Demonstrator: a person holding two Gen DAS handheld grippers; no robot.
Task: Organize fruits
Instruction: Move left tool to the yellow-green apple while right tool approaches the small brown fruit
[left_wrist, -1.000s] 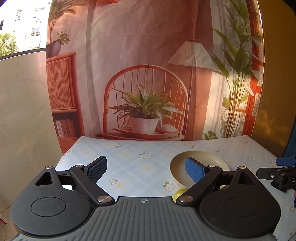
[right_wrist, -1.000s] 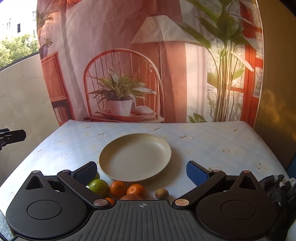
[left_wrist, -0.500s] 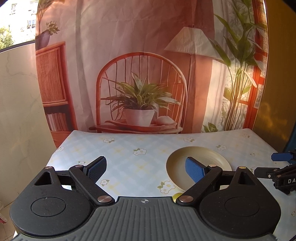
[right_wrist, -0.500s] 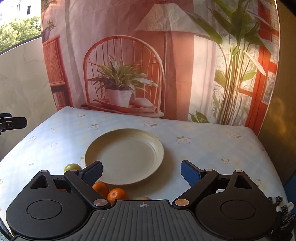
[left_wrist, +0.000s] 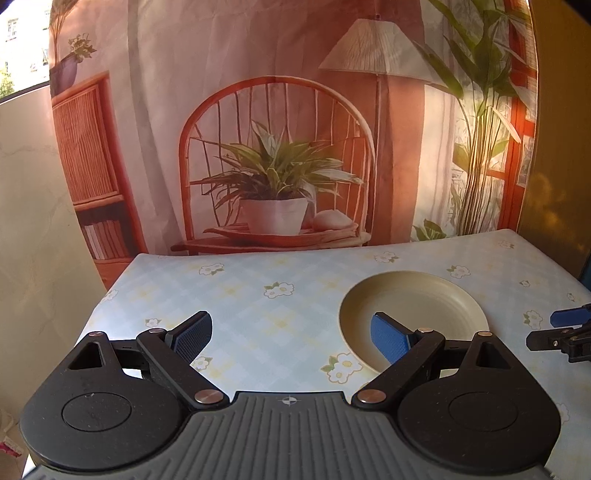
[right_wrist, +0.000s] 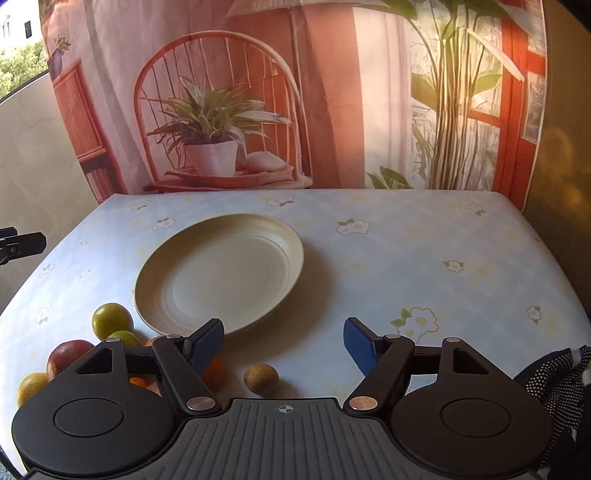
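Right wrist view shows the cream plate still bare on the flowered tablecloth, so by my reckoning the sorting has hardly begun: every fruit remains on the cloth beside the plate's near-left rim. A green citrus sits just off the rim, a red apple and a yellow fruit lie further left, an orange is half hidden behind the left finger, and a small brown fruit, perhaps a kiwi, lies alone near the camera. The right gripper has just been closing its jaws from fully wide to about half, yet nothing is between the pads; it grasps nothing. Compared with a second ago, this camera has dropped and shifted so the plate sits further left and the apple and yellow fruit have come into sight. In the left wrist view the left gripper hangs spread wide and empty over the cloth, closer to the table than before, with the plate to its right. All the fruit is left to move.
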